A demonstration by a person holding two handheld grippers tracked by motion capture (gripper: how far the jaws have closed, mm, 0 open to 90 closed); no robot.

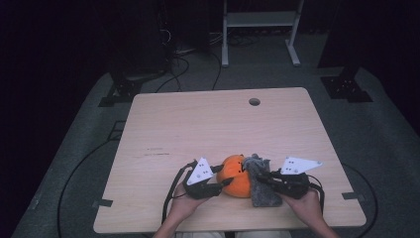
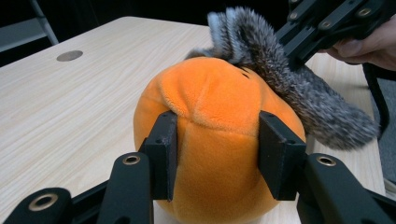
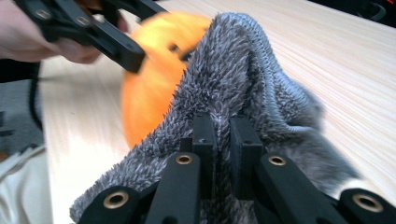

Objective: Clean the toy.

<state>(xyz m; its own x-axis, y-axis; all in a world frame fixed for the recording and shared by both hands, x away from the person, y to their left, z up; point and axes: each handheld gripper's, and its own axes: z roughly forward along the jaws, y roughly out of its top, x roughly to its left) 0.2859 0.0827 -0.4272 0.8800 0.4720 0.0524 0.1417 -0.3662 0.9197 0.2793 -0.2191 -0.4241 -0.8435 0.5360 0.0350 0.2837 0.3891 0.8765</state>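
Note:
An orange plush ball [image 1: 236,181] rests near the table's front edge. My left gripper [image 1: 219,185] is shut on it from the left, and its two black pads [image 2: 161,149] press into the ball's [image 2: 219,140] sides. A grey furry cloth [image 1: 261,184] drapes over the ball's right side and down onto the table. My right gripper [image 1: 263,177] is shut on a fold of that cloth [image 3: 243,93], pads [image 3: 203,140] pinched close with fur between them. In the right gripper view the ball [image 3: 154,79] sits behind the cloth with the left gripper's jaw across it.
The wooden table [image 1: 198,129] has a round cable hole [image 1: 254,101] at the far side. A white rack [image 1: 260,29] and black stands with cables stand on the floor beyond it.

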